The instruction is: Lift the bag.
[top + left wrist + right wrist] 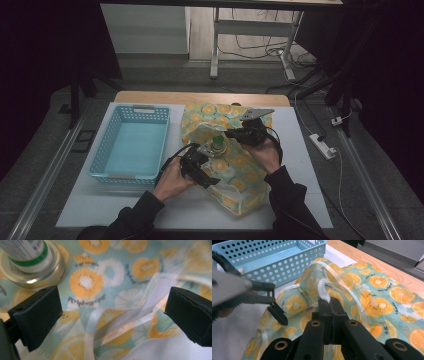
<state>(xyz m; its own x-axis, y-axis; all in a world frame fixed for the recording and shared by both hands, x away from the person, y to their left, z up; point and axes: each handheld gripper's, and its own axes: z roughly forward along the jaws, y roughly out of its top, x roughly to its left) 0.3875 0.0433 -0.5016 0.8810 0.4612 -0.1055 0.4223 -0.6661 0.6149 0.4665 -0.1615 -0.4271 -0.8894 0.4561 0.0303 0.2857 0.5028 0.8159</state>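
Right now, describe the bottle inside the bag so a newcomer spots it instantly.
Start at the white table top, with the blue perforated plastic basket on its left. Beside it lies the clear plastic bag printed with orange slices. The small bottle with a green band and silvery base sits under its film, the only solid thing among flat fruit prints.

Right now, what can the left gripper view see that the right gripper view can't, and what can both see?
The left gripper view alone gives a close look at a bottle with a green band, standing in a shiny round dish, between that gripper's wide-open jaws.

The right gripper view alone has the blue basket, the wooden table edge, and the right gripper shut on the bag's clear handle.

Both show the orange-slice patterned bag and its clear plastic strips.
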